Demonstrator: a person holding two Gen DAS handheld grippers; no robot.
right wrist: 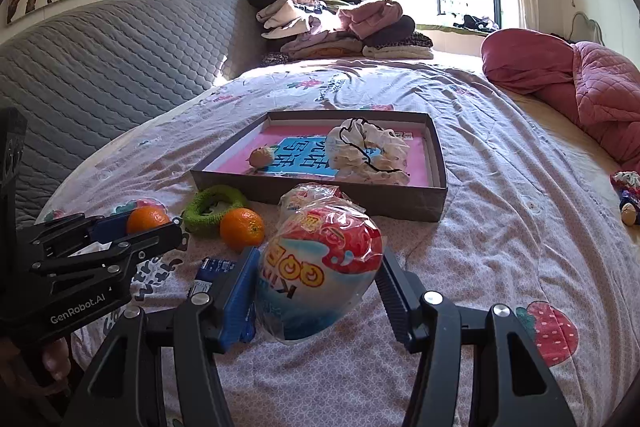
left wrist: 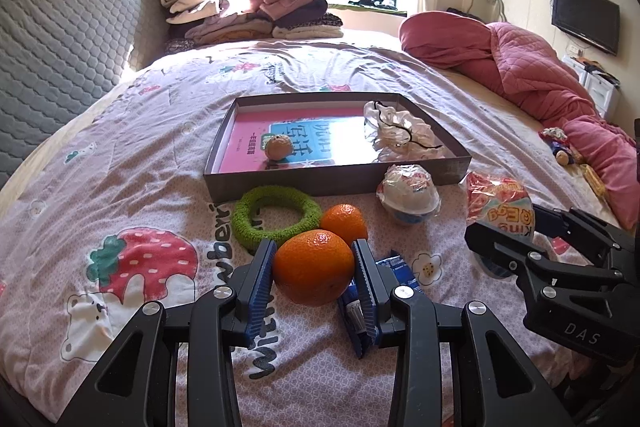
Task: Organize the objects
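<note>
Two grippers over the bedspread (left wrist: 140,131): left gripper (left wrist: 315,269) clamps an orange (left wrist: 314,267); right gripper (right wrist: 318,281) clasps a wrapped toy egg (right wrist: 320,267).

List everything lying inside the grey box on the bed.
Inside the box: a pink-and-blue book flat on the bottom, a small tan ball on it, and crumpled white cloth at one end. What the book and cloth cover cannot be seen.

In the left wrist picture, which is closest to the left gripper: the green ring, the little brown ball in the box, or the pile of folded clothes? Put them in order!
From the left gripper, which holds an orange:
1. Green ring, just past the fingertips, on the bedspread.
2. Little brown ball, inside the grey box, left part.
3. Pile of folded clothes, far end of the bed by the window.
</note>
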